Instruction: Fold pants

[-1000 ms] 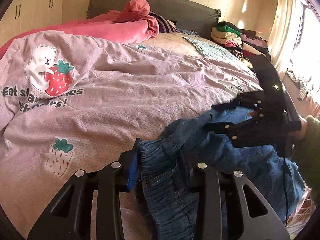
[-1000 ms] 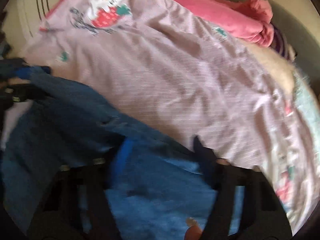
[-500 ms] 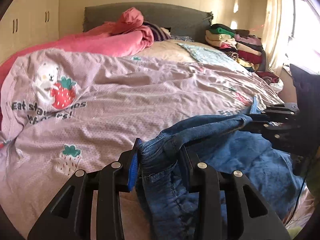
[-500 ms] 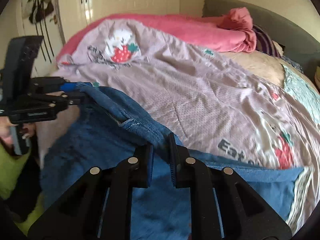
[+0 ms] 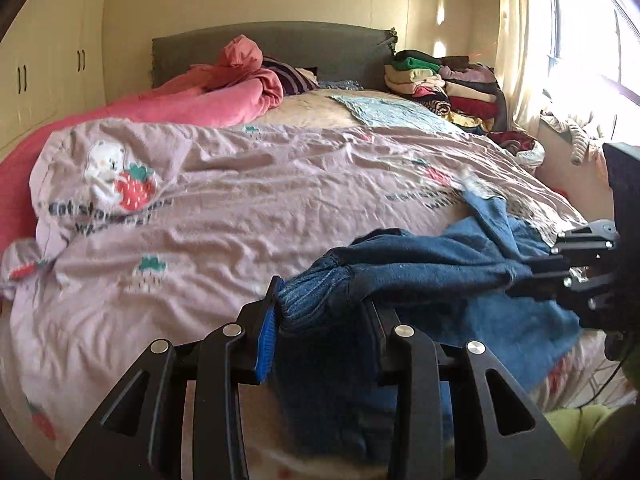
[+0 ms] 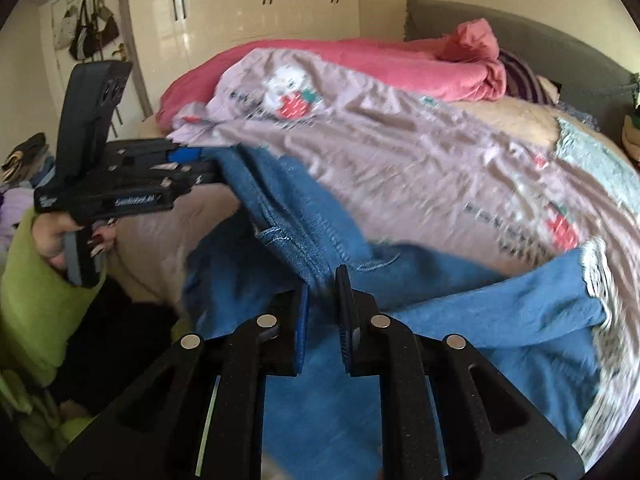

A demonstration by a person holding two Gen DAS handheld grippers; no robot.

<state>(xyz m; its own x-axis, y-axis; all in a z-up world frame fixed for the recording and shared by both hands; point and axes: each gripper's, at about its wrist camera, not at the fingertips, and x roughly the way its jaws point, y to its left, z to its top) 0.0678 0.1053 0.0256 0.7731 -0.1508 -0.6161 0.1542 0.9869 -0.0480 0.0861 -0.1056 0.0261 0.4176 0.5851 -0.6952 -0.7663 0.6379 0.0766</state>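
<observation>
Blue denim pants [image 5: 432, 256] hang stretched between my two grippers at the near edge of the bed. My left gripper [image 5: 320, 300] is shut on the bunched waistband at one end. My right gripper [image 6: 322, 284] is shut on the waistband at the other end; it also shows in the left wrist view [image 5: 532, 276] at the right. The left gripper shows in the right wrist view [image 6: 208, 168] at the left, clamping the denim. The pant legs [image 6: 500, 312] trail onto the bed, with a frayed white hem at the right.
A lilac duvet with a bear and strawberry print [image 5: 240, 184] covers the bed. A pink blanket [image 5: 208, 96] lies toward the grey headboard [image 5: 272, 40]. A stack of folded clothes [image 5: 440, 80] stands at the far right corner. White wardrobes [image 6: 260, 0] line the left wall.
Both grippers have pulled apart and lifted, stretching the waistband taut between them. The pants have moved up and toward the bed, with the legs now spread on the duvet.
</observation>
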